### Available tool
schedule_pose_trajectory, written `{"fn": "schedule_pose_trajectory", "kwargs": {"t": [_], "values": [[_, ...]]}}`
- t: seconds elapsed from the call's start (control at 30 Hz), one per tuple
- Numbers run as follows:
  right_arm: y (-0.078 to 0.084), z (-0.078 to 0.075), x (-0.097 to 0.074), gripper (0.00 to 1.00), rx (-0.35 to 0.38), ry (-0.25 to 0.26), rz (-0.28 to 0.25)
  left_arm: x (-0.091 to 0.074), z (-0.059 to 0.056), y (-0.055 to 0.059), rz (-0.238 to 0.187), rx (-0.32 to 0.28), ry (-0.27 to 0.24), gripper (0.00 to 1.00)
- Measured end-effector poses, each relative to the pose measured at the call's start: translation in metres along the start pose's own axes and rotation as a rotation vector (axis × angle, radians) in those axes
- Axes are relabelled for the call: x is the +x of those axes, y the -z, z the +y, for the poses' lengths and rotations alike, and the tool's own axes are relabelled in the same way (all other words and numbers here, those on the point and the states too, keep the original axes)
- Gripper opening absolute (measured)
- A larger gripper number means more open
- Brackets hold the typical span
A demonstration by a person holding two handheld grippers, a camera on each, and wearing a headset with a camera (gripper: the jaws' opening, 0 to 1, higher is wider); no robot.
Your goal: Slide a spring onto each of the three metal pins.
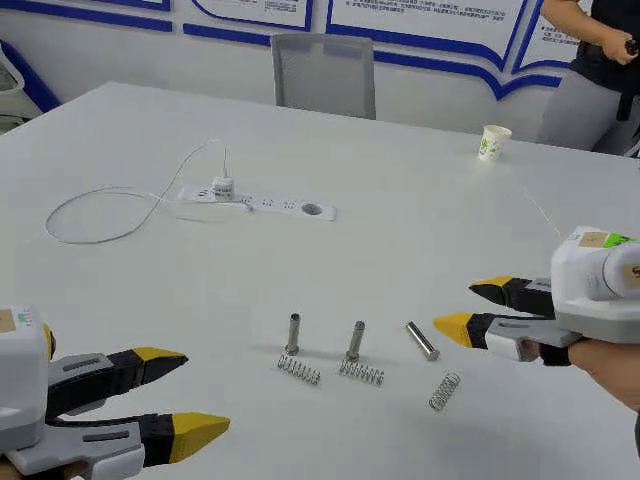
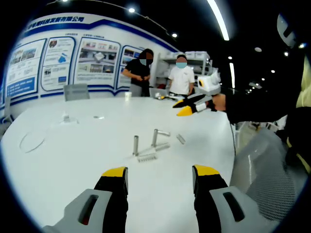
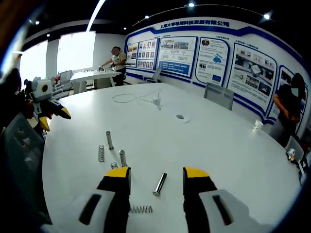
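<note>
Jaws apart on both, the right gripper [image 3: 156, 173] is nearer: the lying pin [image 3: 160, 184] rests just ahead between its tips, long axis roughly along them, a spring [image 3: 141, 209] closer in, the left gripper [image 1: 206, 392] well off

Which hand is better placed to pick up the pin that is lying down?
Right. The right gripper hovers open just beside the lying pin, which sits straight ahead between its fingers in its own view. The left gripper is farther off.
</note>
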State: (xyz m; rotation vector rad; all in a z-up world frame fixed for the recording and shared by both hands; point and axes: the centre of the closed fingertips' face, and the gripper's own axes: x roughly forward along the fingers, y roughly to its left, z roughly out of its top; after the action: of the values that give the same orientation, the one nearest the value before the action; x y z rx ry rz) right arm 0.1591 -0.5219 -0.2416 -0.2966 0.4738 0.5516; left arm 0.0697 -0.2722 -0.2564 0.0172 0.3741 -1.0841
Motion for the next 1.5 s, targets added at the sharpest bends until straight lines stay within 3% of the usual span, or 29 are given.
{"fn": "schedule_pose_trajectory", "kwargs": {"t": [0.37,0.7,0.93,1.5], "values": [[0.005,-0.012,0.031,0.37,0.016,0.016,0.069,0.002,0.002,0.001,0.009,-0.002,0.004,0.54],[0.023,-0.019,0.059,0.30,0.035,0.028,0.161,0.005,0.004,0.003,0.012,-0.008,0.009,0.54],[0.041,-0.020,0.070,0.27,0.053,0.046,0.234,0.006,0.005,0.006,0.019,-0.015,0.012,0.54],[0.065,-0.019,0.089,0.15,0.097,0.076,0.331,0.011,0.006,0.016,0.039,-0.035,0.022,0.53]]}}
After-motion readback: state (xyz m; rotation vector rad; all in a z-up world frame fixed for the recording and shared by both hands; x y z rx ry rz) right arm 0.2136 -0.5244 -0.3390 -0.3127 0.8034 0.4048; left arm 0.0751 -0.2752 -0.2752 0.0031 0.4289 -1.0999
